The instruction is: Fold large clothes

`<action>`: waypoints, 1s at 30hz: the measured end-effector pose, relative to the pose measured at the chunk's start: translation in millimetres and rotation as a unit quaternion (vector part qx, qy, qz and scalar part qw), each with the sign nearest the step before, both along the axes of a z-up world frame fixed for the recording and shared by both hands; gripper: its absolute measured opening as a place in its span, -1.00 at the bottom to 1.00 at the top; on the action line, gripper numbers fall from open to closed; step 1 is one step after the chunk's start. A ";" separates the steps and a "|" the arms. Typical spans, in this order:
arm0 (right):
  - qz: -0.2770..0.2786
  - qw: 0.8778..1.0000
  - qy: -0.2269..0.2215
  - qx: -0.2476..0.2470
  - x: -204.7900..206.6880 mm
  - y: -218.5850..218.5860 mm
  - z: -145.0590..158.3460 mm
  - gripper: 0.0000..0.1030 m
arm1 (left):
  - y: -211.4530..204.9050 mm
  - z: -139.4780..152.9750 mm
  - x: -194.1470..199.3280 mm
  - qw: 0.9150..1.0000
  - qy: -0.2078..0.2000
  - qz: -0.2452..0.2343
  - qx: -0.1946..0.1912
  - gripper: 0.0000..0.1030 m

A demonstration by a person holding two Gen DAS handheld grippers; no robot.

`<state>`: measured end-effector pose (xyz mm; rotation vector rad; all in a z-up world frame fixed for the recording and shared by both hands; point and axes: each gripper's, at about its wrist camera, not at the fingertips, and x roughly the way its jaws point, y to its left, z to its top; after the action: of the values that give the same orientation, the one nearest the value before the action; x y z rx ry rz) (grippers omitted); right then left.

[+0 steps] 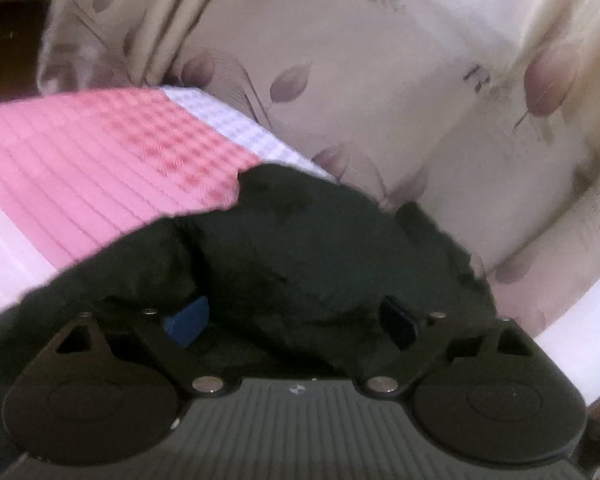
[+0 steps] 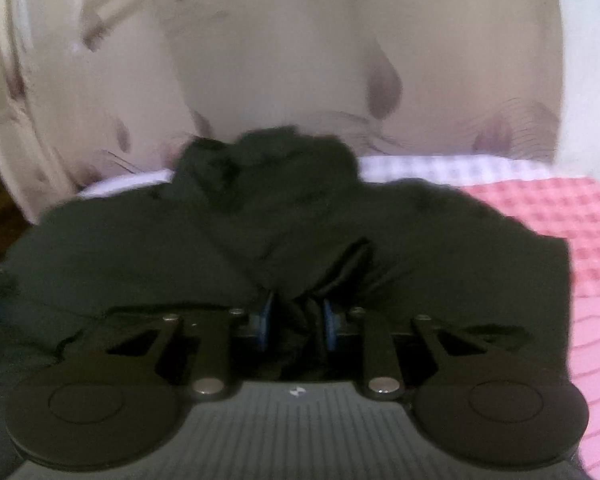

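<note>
A dark, nearly black garment (image 1: pixel 300 232) lies bunched on a pink and white checked bed cover (image 1: pixel 100 160). My left gripper (image 1: pixel 292 320) stands open and low over the garment, its blue pads (image 1: pixel 188 320) wide apart, with a mound of the cloth between them that they do not press. In the right wrist view the same garment (image 2: pixel 260 216) spreads across the bed cover (image 2: pixel 560 216) with a crumpled heap at its far edge. My right gripper (image 2: pixel 298 320) is shut on a gathered fold of the dark cloth, its blue pads (image 2: pixel 266 320) pinching it.
A cream curtain with mauve leaf print (image 1: pixel 380 80) hangs close behind the bed and fills the background of the right wrist view too (image 2: pixel 280 60). Dark floor or furniture shows at the far left (image 1: pixel 8 40).
</note>
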<state>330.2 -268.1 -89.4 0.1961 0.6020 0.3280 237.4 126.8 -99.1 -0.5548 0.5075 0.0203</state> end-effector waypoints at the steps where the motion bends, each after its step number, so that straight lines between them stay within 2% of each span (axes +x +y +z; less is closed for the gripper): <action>1: 0.007 1.000 -0.004 0.029 -3.7 -6.5 1.8 -0.46 | -0.5 7.4 -5.6 1.000 -0.020 -0.005 -0.001 0.74; 5: -0.016 0.995 -0.041 0.089 -16.5 -25.4 17.3 -0.42 | -18.2 47.8 -14.9 0.993 -0.112 -0.041 0.022 0.76; 7: -0.021 0.992 -0.061 0.105 -19.5 -27.6 27.8 -0.42 | -31.9 56.5 -1.9 0.988 -0.131 -0.074 0.021 0.80; 9: -0.015 0.992 -0.070 0.106 -17.8 -20.8 36.9 -0.38 | -47.7 55.7 23.1 0.987 -0.121 -0.101 0.018 0.79; 11: 0.001 0.995 -0.056 0.079 -6.9 -2.1 39.7 -0.38 | -58.5 46.1 47.2 0.987 -0.097 -0.125 0.012 0.77; 12: 0.010 0.997 -0.049 0.059 -3.5 6.7 37.6 -0.38 | -63.1 38.7 57.1 0.989 -0.083 -0.122 0.015 0.65; 16: 0.035 0.999 -0.014 -0.004 12.4 37.6 17.7 -0.39 | -47.7 6.0 87.3 0.995 -0.025 -0.092 0.017 0.60; 17: 0.037 0.999 -0.011 -0.010 12.5 41.3 12.9 -0.39 | -38.3 -2.0 92.3 0.996 -0.014 -0.085 0.014 0.55; 19: 0.038 0.999 -0.005 -0.012 17.3 44.8 3.1 -0.32 | -21.0 -12.3 94.7 0.998 -0.003 -0.067 0.012 0.31; 21: 0.031 0.999 0.004 0.012 22.5 41.6 -5.9 -0.11 | -2.1 -17.7 95.1 0.999 -0.002 -0.047 -0.015 0.21; 24: 0.031 0.999 0.008 0.020 28.3 41.0 -11.2 0.02 | 12.6 -18.7 95.5 0.999 0.003 -0.023 -0.030 0.19; 27: 0.007 1.000 0.009 0.000 25.8 36.0 -6.3 0.11 | 5.8 -11.6 90.6 1.000 0.007 -0.019 0.000 0.22; 29: -0.009 1.000 0.005 0.000 18.7 29.4 2.1 0.11 | 1.6 -5.6 81.6 1.000 -0.004 -0.012 0.010 0.40; 30: -0.019 1.000 -0.002 -0.005 12.5 26.1 9.0 0.12 | 2.6 -2.1 73.7 1.000 -0.018 -0.010 0.004 0.64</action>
<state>342.8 -242.0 -80.4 0.1967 0.5950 0.2888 311.1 129.3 -101.2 -0.5424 0.4784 -0.0064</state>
